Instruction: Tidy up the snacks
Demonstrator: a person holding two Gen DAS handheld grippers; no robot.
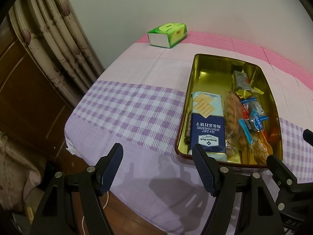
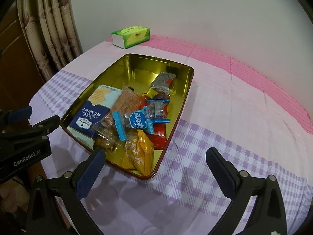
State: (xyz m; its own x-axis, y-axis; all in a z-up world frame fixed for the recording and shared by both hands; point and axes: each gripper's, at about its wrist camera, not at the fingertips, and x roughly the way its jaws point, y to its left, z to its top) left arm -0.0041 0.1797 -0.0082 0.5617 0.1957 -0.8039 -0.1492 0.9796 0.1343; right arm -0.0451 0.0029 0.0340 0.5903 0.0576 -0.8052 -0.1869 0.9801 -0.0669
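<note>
- A gold-lined metal tin point(image 2: 135, 62) sits on a table draped in a pink-and-lilac cloth point(image 2: 234, 101), its near band checked in purple and white.
- Inside the tin, a blue-and-white soda cracker pack point(image 1: 207, 123) lies along the left wall; beside it are a clear bag of brown biscuits point(image 2: 127, 103), blue-wrapped sweets point(image 2: 139, 120), an orange packet point(image 2: 142, 152), a red packet point(image 2: 159, 137) and a dark bar point(image 2: 163, 80) toward the far end.
- The left gripper point(image 1: 158, 154) hangs over the table's near edge, jaws spread wide with nothing between them; its right finger point(image 1: 203, 162) overlaps the tin's near rim in view.
- The right gripper point(image 2: 156, 160) hovers at the tin's near corner, jaws likewise wide apart and empty.
- A green tissue box point(image 1: 167, 35) stands at the far edge against a plain pale wall point(image 2: 195, 9).
- Patterned beige curtains point(image 1: 52, 39) and dark wood panelling point(image 1: 25, 90) fill the left side of the room.
</note>
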